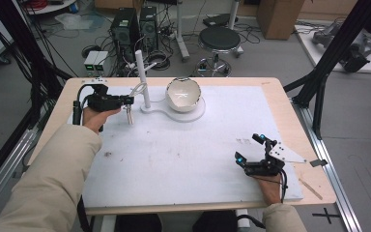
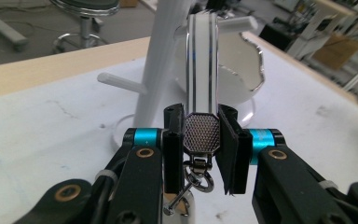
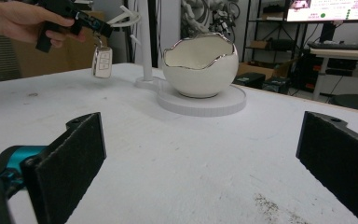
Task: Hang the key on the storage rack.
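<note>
A white key fob [image 1: 129,115] hangs from a metal ring [image 2: 198,177] under my left gripper [image 1: 128,100]. That gripper [image 2: 200,142] is shut on the mesh metal end [image 2: 200,133] of the fob's white strap loop [image 2: 203,60]. The loop reaches toward the white peg stand [image 1: 142,72] just beyond it. I cannot tell whether the loop touches a peg [image 2: 119,81]. In the right gripper view the fob [image 3: 102,63] dangles above the mat, left of the stand [image 3: 145,42]. My right gripper [image 1: 253,149] rests open at the near right, nothing between its pads [image 3: 72,154].
A white egg-shaped bowl with a jagged silver rim [image 1: 183,94] sits on the stand's round base [image 1: 199,112]. A white mat [image 1: 188,159] covers the wooden table [image 1: 290,121]. A stool [image 1: 219,41], computer towers [image 1: 125,29] and cables stand on the floor behind.
</note>
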### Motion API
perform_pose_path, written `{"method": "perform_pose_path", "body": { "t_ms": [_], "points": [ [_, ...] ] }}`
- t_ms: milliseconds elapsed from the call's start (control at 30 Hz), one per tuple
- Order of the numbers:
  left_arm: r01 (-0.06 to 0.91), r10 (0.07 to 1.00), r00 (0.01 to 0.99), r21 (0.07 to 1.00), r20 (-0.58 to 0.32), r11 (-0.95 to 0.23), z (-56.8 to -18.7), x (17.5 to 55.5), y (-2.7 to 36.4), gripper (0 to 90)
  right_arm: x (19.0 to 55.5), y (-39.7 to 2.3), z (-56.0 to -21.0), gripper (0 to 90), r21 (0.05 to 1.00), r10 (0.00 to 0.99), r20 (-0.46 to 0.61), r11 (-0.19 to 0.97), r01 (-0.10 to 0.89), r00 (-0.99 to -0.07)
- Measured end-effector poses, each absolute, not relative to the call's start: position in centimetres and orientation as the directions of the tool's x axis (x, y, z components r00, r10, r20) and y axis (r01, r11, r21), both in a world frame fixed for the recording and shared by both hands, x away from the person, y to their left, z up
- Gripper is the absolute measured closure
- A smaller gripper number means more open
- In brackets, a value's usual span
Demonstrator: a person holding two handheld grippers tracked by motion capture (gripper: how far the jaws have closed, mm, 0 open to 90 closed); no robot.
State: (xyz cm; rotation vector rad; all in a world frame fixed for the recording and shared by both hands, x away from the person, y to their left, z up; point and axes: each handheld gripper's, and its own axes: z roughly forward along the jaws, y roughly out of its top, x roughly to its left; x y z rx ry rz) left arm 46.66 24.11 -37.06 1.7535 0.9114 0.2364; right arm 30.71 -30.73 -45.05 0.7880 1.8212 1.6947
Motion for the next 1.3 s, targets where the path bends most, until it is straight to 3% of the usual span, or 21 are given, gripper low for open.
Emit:
{"method": "perform_pose_path", "body": {
  "t_ms": [67,100,267,333,400,500,633,733,900,1300],
  "points": [
    [0.447,0.702,0.674,0.883,-0.228,-0.143,-37.1,46.7,23.9,71.5,30.7,-30.7,-45.1,0.4,0.997,0.723,0.008,0.047,0.061,-0.691],
    [0.444,0.708,0.672,0.883,-0.217,-0.151,-37.1,46.7,23.9,61.9,30.7,-30.7,-45.0,0.4,0.997,0.722,0.012,0.047,0.066,-0.692],
    [0.441,0.708,0.678,0.880,-0.197,-0.177,-37.1,46.1,23.9,35.6,30.7,-30.7,-45.1,0.4,0.998,0.724,0.004,0.046,0.053,-0.689],
    [0.407,0.730,0.667,0.893,-0.147,-0.193,-36.9,45.3,23.9,23.8,30.6,-30.7,-45.1,0.4,0.997,0.725,0.007,0.045,0.057,-0.689],
    [0.379,0.712,0.687,0.908,-0.144,-0.182,-36.7,44.5,24.5,19.4,30.6,-30.8,-45.1,0.4,0.997,0.727,0.015,0.037,0.061,-0.686],
    [0.339,0.706,0.693,0.930,-0.145,-0.141,-36.4,42.9,25.3,1.8,30.6,-30.8,-45.1,0.4,0.997,0.724,0.023,0.033,0.067,-0.689],
    [0.278,0.696,0.706,0.955,-0.133,-0.100,-36.6,39.9,26.5,1.7,30.7,-30.9,-45.1,0.4,0.997,0.724,0.033,0.022,0.071,-0.689],
    [0.229,0.696,0.716,0.959,-0.051,-0.166,-37.0,37.5,26.8,1.7,30.7,-30.9,-45.1,0.4,0.998,0.723,0.026,0.027,0.065,-0.690],
    [0.169,0.691,0.723,0.971,-0.006,-0.168,-38.4,33.8,27.2,1.7,30.7,-31.0,-45.1,0.4,0.997,0.723,0.033,0.024,0.073,-0.690],
    [0.112,0.743,0.669,0.989,-0.007,-0.092,-43.2,27.7,28.9,1.7,30.7,-30.9,-45.1,0.4,0.997,0.725,0.025,0.029,0.067,-0.688]
  ]
}}
